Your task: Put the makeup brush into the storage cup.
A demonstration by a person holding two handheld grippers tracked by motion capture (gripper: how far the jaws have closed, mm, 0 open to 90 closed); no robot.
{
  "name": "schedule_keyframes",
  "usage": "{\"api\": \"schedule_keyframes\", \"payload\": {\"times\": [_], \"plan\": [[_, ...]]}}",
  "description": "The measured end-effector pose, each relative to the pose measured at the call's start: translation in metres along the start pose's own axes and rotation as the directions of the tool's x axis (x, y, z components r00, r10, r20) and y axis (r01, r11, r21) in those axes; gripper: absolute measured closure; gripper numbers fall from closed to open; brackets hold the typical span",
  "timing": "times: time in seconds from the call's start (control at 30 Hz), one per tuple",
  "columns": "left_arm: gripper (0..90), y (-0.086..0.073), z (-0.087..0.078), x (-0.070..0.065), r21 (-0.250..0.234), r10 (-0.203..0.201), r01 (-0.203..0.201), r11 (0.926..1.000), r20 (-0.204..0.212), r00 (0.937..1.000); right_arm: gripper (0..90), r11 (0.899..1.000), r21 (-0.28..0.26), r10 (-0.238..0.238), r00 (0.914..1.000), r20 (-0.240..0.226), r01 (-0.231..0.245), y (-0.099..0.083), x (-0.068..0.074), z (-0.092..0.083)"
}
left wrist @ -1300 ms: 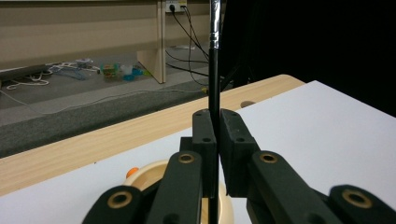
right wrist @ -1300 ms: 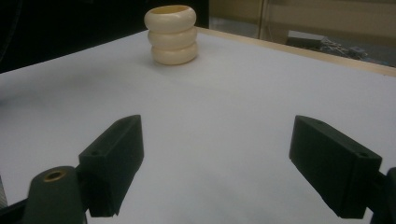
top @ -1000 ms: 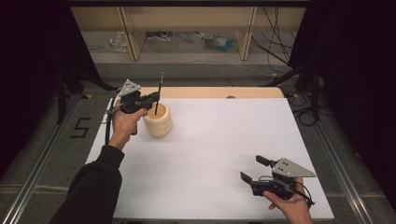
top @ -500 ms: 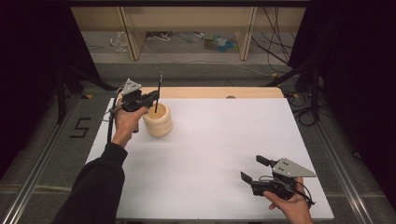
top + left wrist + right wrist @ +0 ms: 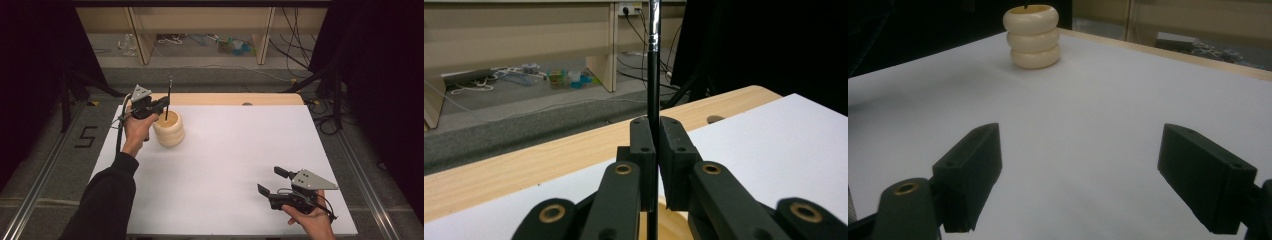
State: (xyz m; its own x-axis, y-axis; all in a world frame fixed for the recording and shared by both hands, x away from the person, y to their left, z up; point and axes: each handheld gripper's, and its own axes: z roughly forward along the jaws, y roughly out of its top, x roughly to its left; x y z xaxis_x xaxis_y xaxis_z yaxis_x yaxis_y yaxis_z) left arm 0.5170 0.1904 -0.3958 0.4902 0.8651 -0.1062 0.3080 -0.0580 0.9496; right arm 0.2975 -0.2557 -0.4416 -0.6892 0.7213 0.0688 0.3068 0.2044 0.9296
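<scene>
A cream ribbed holder (image 5: 169, 129), shaped like three stacked rings, stands on the white table top (image 5: 235, 150) at the back left; it also appears far off (image 5: 1031, 36) in the right gripper view. My left gripper (image 5: 163, 103) is shut on a thin black pen (image 5: 167, 100) with a silver upper part (image 5: 653, 22), held upright with its lower end inside the holder's mouth. The pads (image 5: 644, 150) clamp the pen's shaft. My right gripper (image 5: 272, 181) rests open near the front right edge, nothing between its jaws (image 5: 1078, 175).
A wooden strip (image 5: 260, 98) borders the table's far edge. Beyond it are wooden shelf legs (image 5: 262, 40) and loose cables and small items on the floor (image 5: 220, 42). Black curtains hang at both sides. A floor mark "5" (image 5: 85, 136) lies left of the table.
My left gripper has lowered slightly with the pen, sinking its tip a little deeper into the holder. The right gripper has stayed where it was.
</scene>
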Motion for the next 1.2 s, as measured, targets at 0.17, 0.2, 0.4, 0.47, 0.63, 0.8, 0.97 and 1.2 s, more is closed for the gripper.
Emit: {"api": "schedule_keyframes", "payload": {"times": [0.17, 0.2, 0.4, 0.47, 0.63, 0.8, 0.97, 1.2], "plan": [[85.2, -0.005, 0.004, -0.001, 0.015, 0.015, -0.015, 0.9998, -0.007, 0.9999, 18.8, 1.000, 0.028, -0.003, 1.0000, -0.002, 0.003, 0.001, 0.000, -0.002], [85.2, -0.006, 0.005, 0.000, 0.017, 0.014, -0.013, 0.9998, -0.008, 0.9999, 18.8, 1.000, 0.028, -0.004, 1.0000, 0.001, 0.004, 0.001, -0.001, -0.002], [85.2, -0.013, 0.003, 0.004, 0.014, 0.007, -0.007, 0.9999, -0.014, 0.9999, 18.9, 1.000, -0.011, 0.001, 0.9999, -0.013, -0.001, -0.001, 0.000, 0.002], [85.2, -0.016, 0.003, 0.006, 0.022, 0.011, -0.011, 0.9997, -0.018, 0.9998, 18.9, 1.000, -0.017, -0.020, 0.9998, -0.003, 0.020, -0.001, -0.001, 0.002], [85.2, -0.022, 0.003, 0.005, 0.017, 0.003, -0.002, 0.9999, -0.009, 1.0000, 18.8, 1.000, -0.019, -0.024, 0.9997, -0.001, 0.024, -0.001, -0.002, 0.002], [85.2, -0.027, 0.004, 0.005, 0.026, 0.003, -0.003, 0.9997, -0.008, 1.0000, 18.9, 1.000, 0.000, -0.024, 0.9997, 0.002, 0.024, 0.000, -0.001, 0.001], [85.2, -0.030, 0.006, 0.005, 0.052, 0.011, -0.010, 0.9986, -0.011, 0.9999, 18.9, 1.000, -0.004, -0.025, 0.9997, 0.001, 0.025, 0.000, -0.002, 0.001], [80.7, -0.030, 0.005, 0.004, 0.088, 0.031, -0.028, 0.9957, -0.029, 0.9991, 18.9, 1.000, 0.014, -0.011, 0.9999, -0.003, 0.011, -0.001, 0.000, 0.002]]}}
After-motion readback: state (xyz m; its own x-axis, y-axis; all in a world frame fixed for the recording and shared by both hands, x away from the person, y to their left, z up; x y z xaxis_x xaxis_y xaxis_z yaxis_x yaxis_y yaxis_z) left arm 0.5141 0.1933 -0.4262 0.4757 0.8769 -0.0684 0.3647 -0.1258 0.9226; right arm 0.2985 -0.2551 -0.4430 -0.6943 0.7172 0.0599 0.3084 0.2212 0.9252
